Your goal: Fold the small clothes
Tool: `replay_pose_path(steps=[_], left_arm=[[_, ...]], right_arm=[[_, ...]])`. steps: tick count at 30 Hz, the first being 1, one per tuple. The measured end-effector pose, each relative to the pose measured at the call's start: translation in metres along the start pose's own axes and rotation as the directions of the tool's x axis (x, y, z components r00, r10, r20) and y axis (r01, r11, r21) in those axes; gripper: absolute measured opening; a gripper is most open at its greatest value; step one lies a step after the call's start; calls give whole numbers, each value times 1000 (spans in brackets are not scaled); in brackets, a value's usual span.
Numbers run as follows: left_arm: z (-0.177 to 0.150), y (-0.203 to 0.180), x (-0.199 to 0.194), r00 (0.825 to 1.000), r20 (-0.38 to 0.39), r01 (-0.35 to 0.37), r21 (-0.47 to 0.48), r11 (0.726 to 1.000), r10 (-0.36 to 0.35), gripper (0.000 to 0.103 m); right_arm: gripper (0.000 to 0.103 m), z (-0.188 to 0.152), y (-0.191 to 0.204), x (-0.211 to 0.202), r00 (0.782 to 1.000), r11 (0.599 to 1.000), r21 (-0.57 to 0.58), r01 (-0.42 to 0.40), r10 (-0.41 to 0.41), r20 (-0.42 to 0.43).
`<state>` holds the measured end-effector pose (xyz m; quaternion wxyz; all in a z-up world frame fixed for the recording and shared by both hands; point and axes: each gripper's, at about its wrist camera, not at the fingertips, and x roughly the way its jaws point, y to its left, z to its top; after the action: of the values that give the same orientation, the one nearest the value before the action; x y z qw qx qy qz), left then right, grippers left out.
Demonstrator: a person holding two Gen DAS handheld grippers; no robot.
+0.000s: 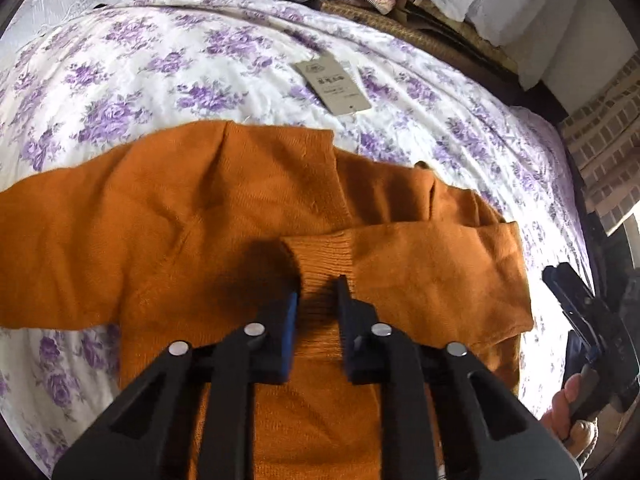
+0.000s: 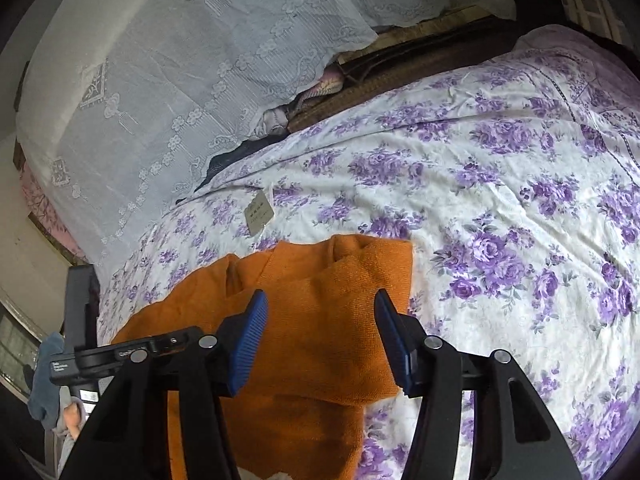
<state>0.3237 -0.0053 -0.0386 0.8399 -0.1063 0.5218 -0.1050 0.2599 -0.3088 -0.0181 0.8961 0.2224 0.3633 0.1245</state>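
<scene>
An orange knitted sweater (image 1: pixel 180 220) lies spread on a floral bedsheet (image 1: pixel 160 76), with one sleeve folded across its body. My left gripper (image 1: pixel 318 290) points down at that sleeve's ribbed cuff (image 1: pixel 324 252), and its jaws are shut on the cuff's knit. In the right wrist view the sweater (image 2: pixel 312 364) lies below my right gripper (image 2: pixel 322 306), which hovers open over its right part with blue pads (image 2: pixel 250 336) clear of the fabric. In the left wrist view the right gripper (image 1: pixel 572 296) shows at the right edge, held by a hand (image 1: pixel 568 400).
A paper hang tag (image 1: pixel 334 82) (image 2: pixel 259 210) lies on the sheet just beyond the sweater. White lace cloth (image 2: pixel 160 80) covers a pile of things past the far edge of the bed. The sheet (image 2: pixel 520 208) stretches away to the right of the sweater.
</scene>
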Motion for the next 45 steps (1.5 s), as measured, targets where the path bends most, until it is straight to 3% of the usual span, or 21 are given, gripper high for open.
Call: replay_pose_path(steps=[4, 7, 10, 12, 14, 17, 20, 22, 24, 26, 27, 30, 32, 35, 37, 39, 41, 42, 43, 44, 45], left_arm=[[1, -2, -11, 999, 44, -7, 18, 1000, 6, 12], [3, 6, -20, 996, 75, -56, 7, 998, 55, 12], [2, 24, -20, 990, 95, -100, -25, 995, 102, 12], [-3, 34, -6, 994, 56, -87, -35, 996, 89, 14], [-8, 32, 4, 992, 54, -114, -17, 993, 114, 16], [-10, 22, 3, 986, 80, -150, 25, 988, 147, 19], [-10, 24, 1, 989, 75, -128, 17, 992, 126, 25], [-9, 27, 2, 991, 68, -117, 7, 993, 116, 26], [-10, 28, 2, 990, 69, -121, 6, 993, 120, 28], [-12, 27, 1, 990, 70, -126, 8, 992, 125, 29], [-12, 26, 0, 990, 69, -125, 7, 992, 125, 29], [-9, 29, -4, 992, 62, -112, -5, 994, 112, 29], [-6, 30, -5, 993, 61, -103, -12, 995, 104, 31], [-7, 27, -3, 992, 61, -109, 1, 994, 109, 34], [-9, 25, -1, 990, 64, -124, 17, 992, 123, 40], [-10, 22, 2, 988, 69, -144, 40, 989, 141, 49], [-12, 19, 4, 985, 76, -159, 58, 985, 155, 52], [-12, 18, 2, 984, 79, -165, 65, 984, 160, 53], [-12, 17, 0, 985, 81, -160, 67, 985, 154, 55], [-12, 17, -2, 986, 82, -152, 66, 986, 146, 56], [-12, 19, -5, 987, 83, -140, 61, 988, 135, 56]], right_arm=[[56, 5, 5, 2, 1000, 1000, -6, 8, -8, 18], [56, 12, 12, 13, 999, 999, -26, 35, -34, 21], [56, 10, 13, 48, 992, 993, -58, 101, -105, -65], [56, 1, 12, 79, 973, 976, -132, 175, -193, -130], [53, -1, 22, 78, 965, 952, -205, 226, -248, -87], [50, -1, 28, 59, 960, 940, -205, 274, -280, -2], [50, -7, 40, 30, 974, 943, -246, 226, -224, 37], [50, -19, 49, 31, 978, 934, -303, 188, -207, -31], [52, -41, 45, 55, 955, 916, -347, 200, -262, -141], [53, -51, 50, 55, 949, 883, -402, 242, -301, -91], [52, -49, 54, 51, 946, 878, -408, 250, -312, -90], [52, -31, 57, 30, 975, 923, -332, 192, -219, -44], [52, -9, 62, 27, 981, 936, -304, 176, -192, -24], [53, 11, 66, 62, 977, 944, -298, 140, -181, -114], [53, 7, 57, 102, 952, 937, -304, 170, -236, -195], [54, -3, 55, 105, 963, 925, -341, 168, -227, -142], [52, -2, 58, 95, 958, 920, -339, 197, -254, -133], [52, -1, 60, 78, 958, 916, -322, 240, -277, -76], [54, -3, 65, 61, 965, 915, -324, 242, -260, -14], [56, -4, 70, 51, 970, 908, -349, 233, -244, 13], [63, -9, 76, 47, 970, 894, -388, 225, -242, 6]])
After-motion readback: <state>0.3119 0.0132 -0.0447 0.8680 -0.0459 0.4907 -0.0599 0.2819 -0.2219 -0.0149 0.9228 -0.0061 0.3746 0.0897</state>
